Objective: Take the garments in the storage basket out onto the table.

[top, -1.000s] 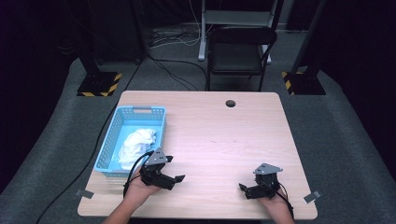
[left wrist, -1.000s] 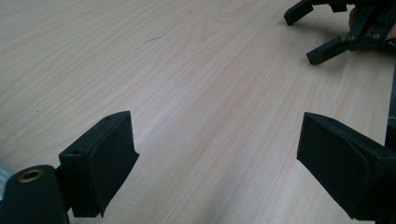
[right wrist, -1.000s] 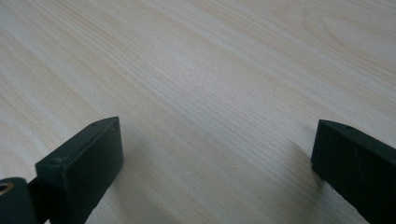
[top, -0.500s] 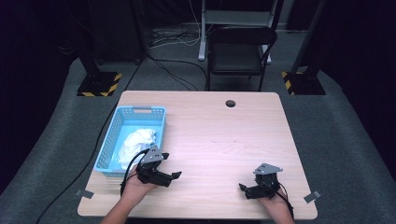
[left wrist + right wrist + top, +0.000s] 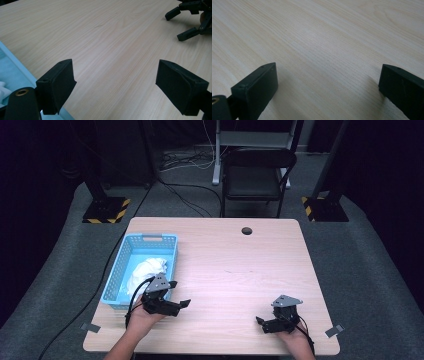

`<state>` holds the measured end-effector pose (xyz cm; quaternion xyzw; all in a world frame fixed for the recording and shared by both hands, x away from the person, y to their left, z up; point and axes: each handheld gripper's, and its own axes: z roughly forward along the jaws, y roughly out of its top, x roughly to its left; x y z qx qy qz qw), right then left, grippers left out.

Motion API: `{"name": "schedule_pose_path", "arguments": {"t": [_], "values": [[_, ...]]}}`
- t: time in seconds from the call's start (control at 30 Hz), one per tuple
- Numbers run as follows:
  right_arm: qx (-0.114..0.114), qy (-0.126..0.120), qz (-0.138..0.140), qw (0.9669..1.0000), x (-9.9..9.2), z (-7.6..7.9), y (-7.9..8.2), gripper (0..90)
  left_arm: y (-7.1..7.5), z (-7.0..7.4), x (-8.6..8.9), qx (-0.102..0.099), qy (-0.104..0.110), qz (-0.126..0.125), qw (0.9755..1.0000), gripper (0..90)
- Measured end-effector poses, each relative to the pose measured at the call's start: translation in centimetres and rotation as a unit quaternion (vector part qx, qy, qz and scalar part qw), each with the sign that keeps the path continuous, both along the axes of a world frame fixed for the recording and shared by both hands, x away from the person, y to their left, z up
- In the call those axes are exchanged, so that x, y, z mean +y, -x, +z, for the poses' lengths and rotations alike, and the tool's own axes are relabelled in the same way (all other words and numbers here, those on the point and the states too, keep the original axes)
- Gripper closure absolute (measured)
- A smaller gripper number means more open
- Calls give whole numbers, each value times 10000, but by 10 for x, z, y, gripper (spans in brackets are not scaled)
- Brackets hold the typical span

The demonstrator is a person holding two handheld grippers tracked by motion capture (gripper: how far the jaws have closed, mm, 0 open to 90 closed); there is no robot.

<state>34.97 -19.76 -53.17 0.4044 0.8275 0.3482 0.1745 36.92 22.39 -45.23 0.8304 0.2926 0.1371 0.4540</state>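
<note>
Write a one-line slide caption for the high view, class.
Two hand-held black grippers, left gripper and right gripper, rest open on a light wooden table beside a blue plastic basket holding white cloth.

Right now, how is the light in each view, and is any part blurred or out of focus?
High view: the table is evenly lit, the surroundings dark; the white cloth in the blue basket looks washed out. Left gripper view: near jaws soft, short shadows under the right gripper. Right gripper view: pale glare on the wood, jaws blurred.
</note>
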Motion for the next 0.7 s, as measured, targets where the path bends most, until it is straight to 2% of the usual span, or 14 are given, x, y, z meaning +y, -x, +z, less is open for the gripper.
{"name": "schedule_pose_path", "arguments": {"t": [0.23,0.7], "values": [[0,0,0,10000,0,0,0,17,-2,3,7,-50,-31,122,9999,129],[1,1,1,10000,0,0,0,17,-7,6,20,-15,0,367,9993,133]]}}
